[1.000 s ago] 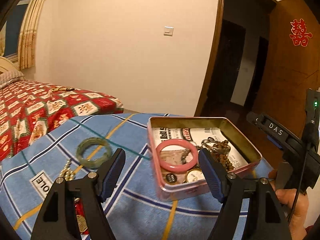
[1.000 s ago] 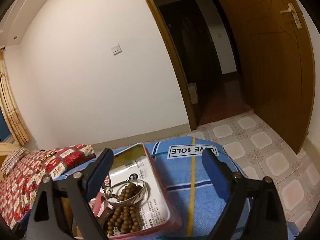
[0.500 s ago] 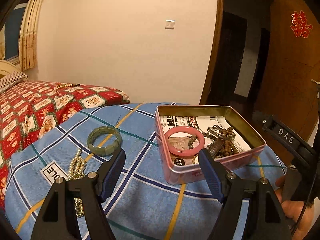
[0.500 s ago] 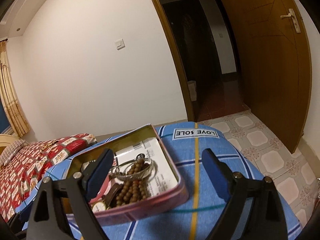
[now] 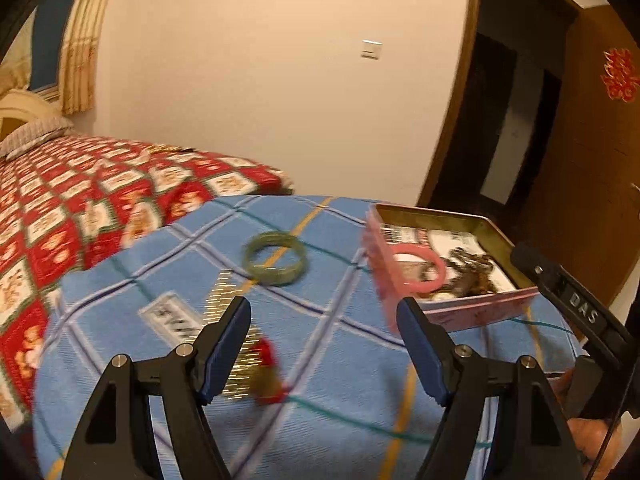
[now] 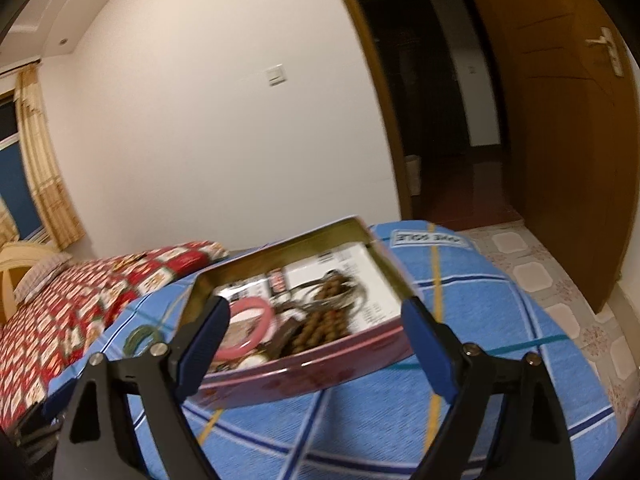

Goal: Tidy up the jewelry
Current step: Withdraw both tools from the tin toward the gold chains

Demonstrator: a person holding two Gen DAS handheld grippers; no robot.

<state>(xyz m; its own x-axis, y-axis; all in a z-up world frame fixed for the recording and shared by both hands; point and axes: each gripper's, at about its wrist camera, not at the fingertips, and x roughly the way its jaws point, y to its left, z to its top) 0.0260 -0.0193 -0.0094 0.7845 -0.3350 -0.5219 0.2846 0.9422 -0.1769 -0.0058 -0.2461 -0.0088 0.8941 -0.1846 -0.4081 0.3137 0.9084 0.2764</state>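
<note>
A pink tin box stands on the blue plaid cloth; it also shows in the right wrist view. In it lie a pink bangle, brown beads and a small watch. A green jade bangle lies on the cloth left of the tin. A gold bead string with a red charm lies nearer, blurred. My left gripper is open and empty, above the cloth between the gold string and the tin. My right gripper is open and empty, in front of the tin.
A bed with a red patterned cover lies to the left. An open wooden door and a dark doorway stand at the right, with tiled floor below. The right gripper's body shows at the right edge of the left wrist view.
The left gripper has swung left, so the jade bangle and the gold string sit nearer the middle of its view. The right gripper has pulled back, and the whole tin now shows between its fingers.
</note>
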